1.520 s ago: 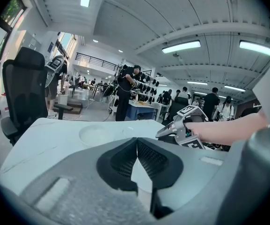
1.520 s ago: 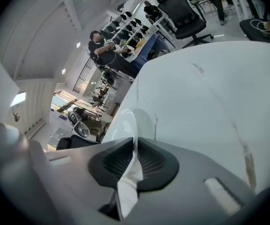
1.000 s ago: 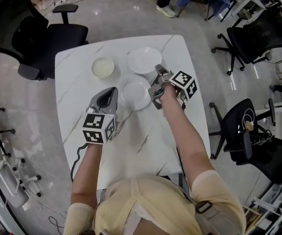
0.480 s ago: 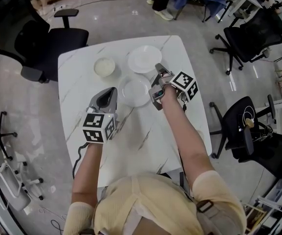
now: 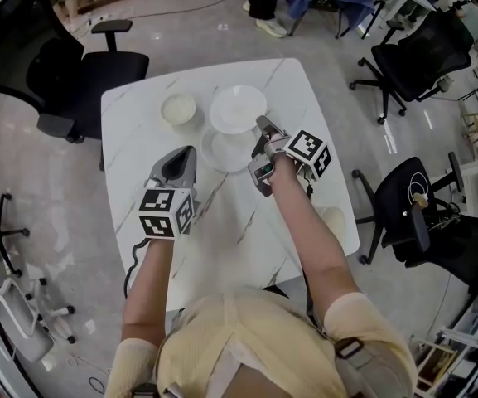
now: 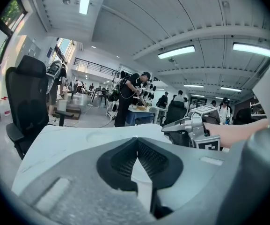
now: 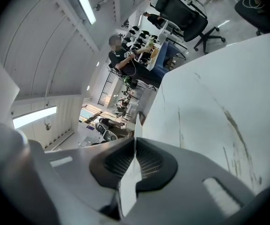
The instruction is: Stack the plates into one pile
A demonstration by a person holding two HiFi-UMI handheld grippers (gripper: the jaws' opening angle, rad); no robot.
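Only in head view: all 3 dishes show at once on the white marbled table (image 5: 239, 247). A small dish (image 5: 178, 108) sits far left, a raised plate (image 5: 237, 104) is beside it, and a second plate (image 5: 220, 156) lies nearer the person.
Right gripper view: the right claw (image 7: 135, 142) is pressed onto the raised plate's rim, which appears edge-on as a thin white sliver between the ribbed pads. The table stands up along the picture's right side, so this claw is rolled onto its side.
Left gripper view: the left claw (image 6: 135, 142) has its pads together at the tips with nothing between them. This view alone shows the right claw side-on, with its marker cube (image 6: 211, 143) and a bare forearm (image 6: 240, 132) behind it.
Left arm pose: it reaches forward from the lower left. Its claw is low over bare table and points away from the person, nearly level.
Right arm pose: it stretches further out, wrist rolled, with the marker cube facing up and outward.
Raised plate and right claw: the claw pinches the near-right rim, and the plate extends away to the claw's left. The plate's near edge covers the far edge of the second plate.
Second plate and claws: it lies flat between the 2 claws, just beside the right claw's body. It is near the left claw's tips, with a strip of table between.
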